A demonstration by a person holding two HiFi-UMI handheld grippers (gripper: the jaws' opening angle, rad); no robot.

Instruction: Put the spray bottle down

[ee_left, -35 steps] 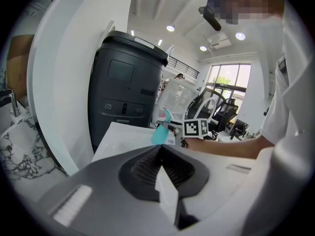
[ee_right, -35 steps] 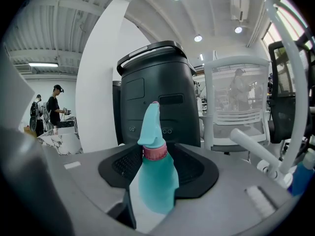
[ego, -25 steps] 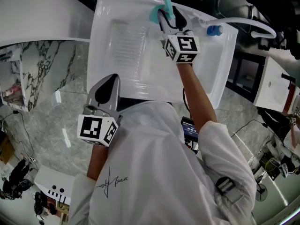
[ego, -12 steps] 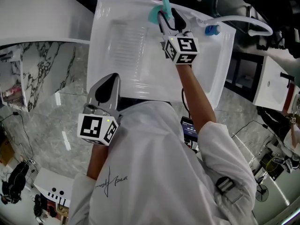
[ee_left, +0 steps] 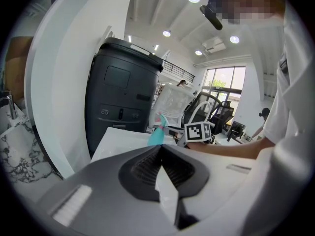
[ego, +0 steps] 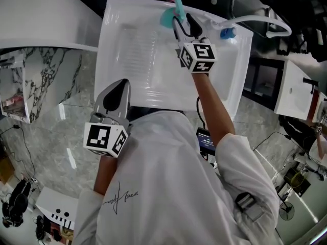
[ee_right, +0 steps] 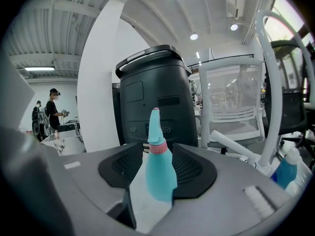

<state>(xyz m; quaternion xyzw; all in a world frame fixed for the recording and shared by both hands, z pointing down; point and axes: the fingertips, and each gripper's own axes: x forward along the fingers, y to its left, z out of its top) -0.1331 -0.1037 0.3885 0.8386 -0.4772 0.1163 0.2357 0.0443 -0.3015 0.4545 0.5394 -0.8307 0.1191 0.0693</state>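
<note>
At the far edge of the table (ego: 133,50) your right gripper (ego: 183,23) clamps the bottle (ee_right: 160,176) upright; your left gripper (ego: 117,88) is closed, empty.

Upright teal spray bottle (ee_right: 160,176) with pink collar, held between jaws of right gripper (ee_right: 154,180), black cabinet (ee_right: 152,77) behind, white chair (ee_right: 231,113) at right

Right arm stretched forward, right gripper (ego: 184,21) clamped on the spray bottle (ee_right: 158,173). Left arm bent close to torso, left gripper (ego: 120,86) jaws together, empty.
</note>
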